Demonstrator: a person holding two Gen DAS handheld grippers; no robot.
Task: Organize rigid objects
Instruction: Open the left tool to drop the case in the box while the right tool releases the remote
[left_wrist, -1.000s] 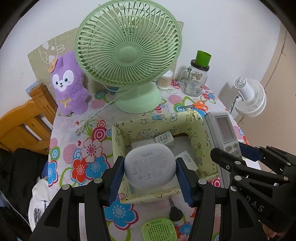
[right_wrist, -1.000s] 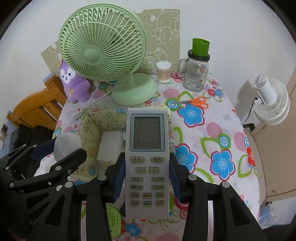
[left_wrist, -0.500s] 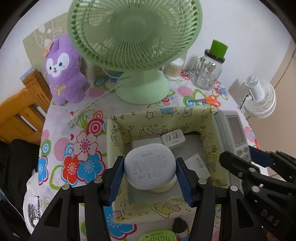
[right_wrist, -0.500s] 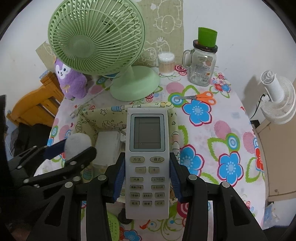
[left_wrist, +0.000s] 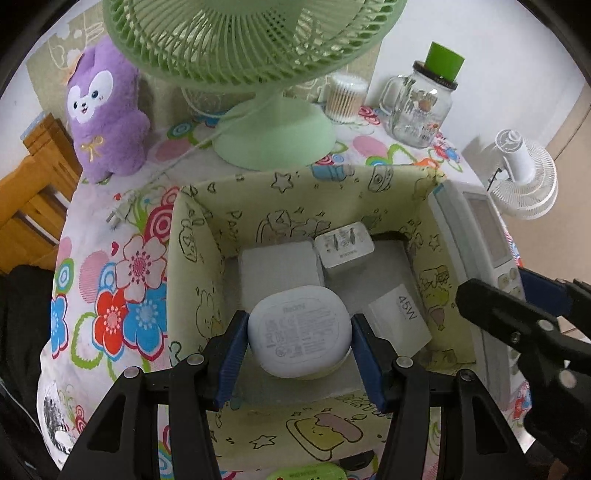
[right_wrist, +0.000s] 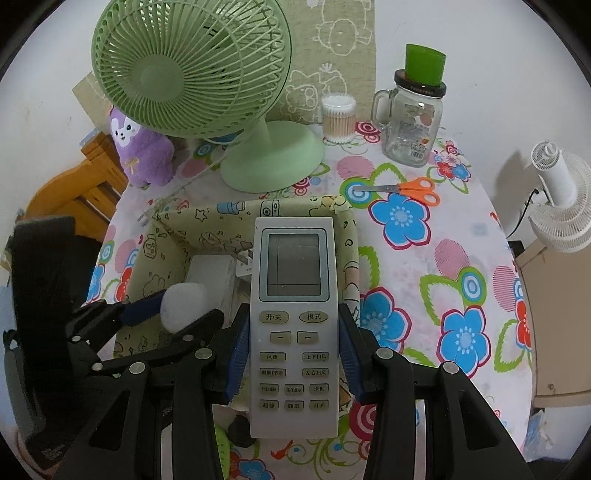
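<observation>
My left gripper (left_wrist: 297, 345) is shut on a white rounded earbud case (left_wrist: 299, 334) and holds it low inside the yellow fabric box (left_wrist: 332, 192). In the box lie a white flat block (left_wrist: 279, 267), a white plug adapter (left_wrist: 345, 247) and a 45W charger (left_wrist: 400, 319). My right gripper (right_wrist: 293, 350) is shut on a white air-conditioner remote (right_wrist: 293, 295), held above the box's right wall (right_wrist: 351, 251). The left gripper with the case (right_wrist: 183, 306) shows at the left of the right wrist view.
A green desk fan (right_wrist: 207, 92) stands behind the box, a purple plush (left_wrist: 105, 114) to its left. Cotton swabs (right_wrist: 338, 118), a glass jar with green lid (right_wrist: 415, 114) and orange scissors (right_wrist: 406, 188) lie at the back right. A green item (left_wrist: 306, 474) sits at the near edge.
My left gripper has sunk with the earbud case from above the box's near wall down into the box. The right gripper with the remote has drifted slightly toward the box.
</observation>
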